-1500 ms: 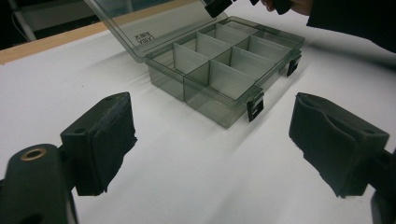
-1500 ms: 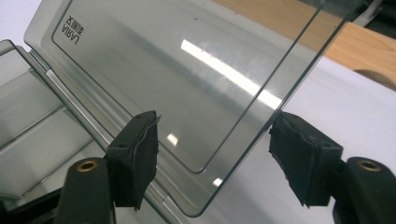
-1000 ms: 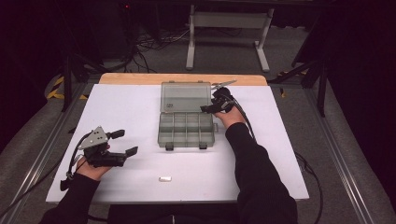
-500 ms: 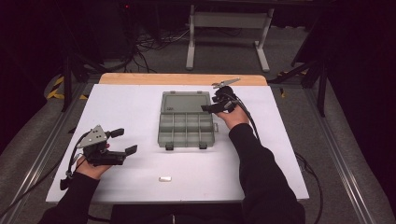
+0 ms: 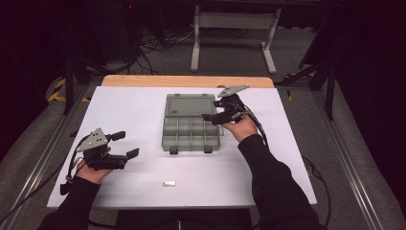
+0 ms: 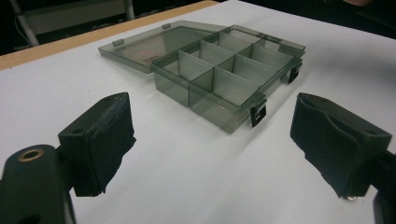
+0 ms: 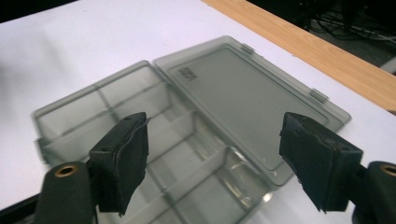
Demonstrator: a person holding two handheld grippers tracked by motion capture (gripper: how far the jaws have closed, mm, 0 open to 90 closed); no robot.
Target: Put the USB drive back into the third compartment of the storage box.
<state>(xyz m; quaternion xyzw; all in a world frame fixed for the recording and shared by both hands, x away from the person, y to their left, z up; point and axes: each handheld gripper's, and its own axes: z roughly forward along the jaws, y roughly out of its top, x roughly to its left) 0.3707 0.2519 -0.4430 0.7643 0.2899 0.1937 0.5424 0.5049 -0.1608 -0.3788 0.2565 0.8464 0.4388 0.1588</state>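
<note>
Scene: I look down on a white surface with a wooden strip along its far edge, dark floor and cables beyond it.

Organizer box: a smoky grey, see-through compartment box lies at the middle of the surface, empty as far as I can see, its dividers making two rows of cells.

Lid: the lid is swung fully back and lies flat on the far side of the box, hinged to its far wall.

Latches: two dark latches hang on the box's near wall, both undone.

Right gripper: my right gripper hovers over the right end of the box, near the hinge line, jaws pointing left. Its jaws have just been opening and stand wide with nothing between them; the pads touch neither box nor lid.

Right gripper view: the open lid shows between the two black pads, the cells below and left of it, slightly blurred.

Left gripper: my left gripper sits low at the near left, well apart from the box, jaws spread wide and empty, pointing right.

Left gripper view: the box lies ahead between the pads, latches toward me.

Small white piece: a small white object lies on the surface near the near edge; I cannot tell what it is.
</note>
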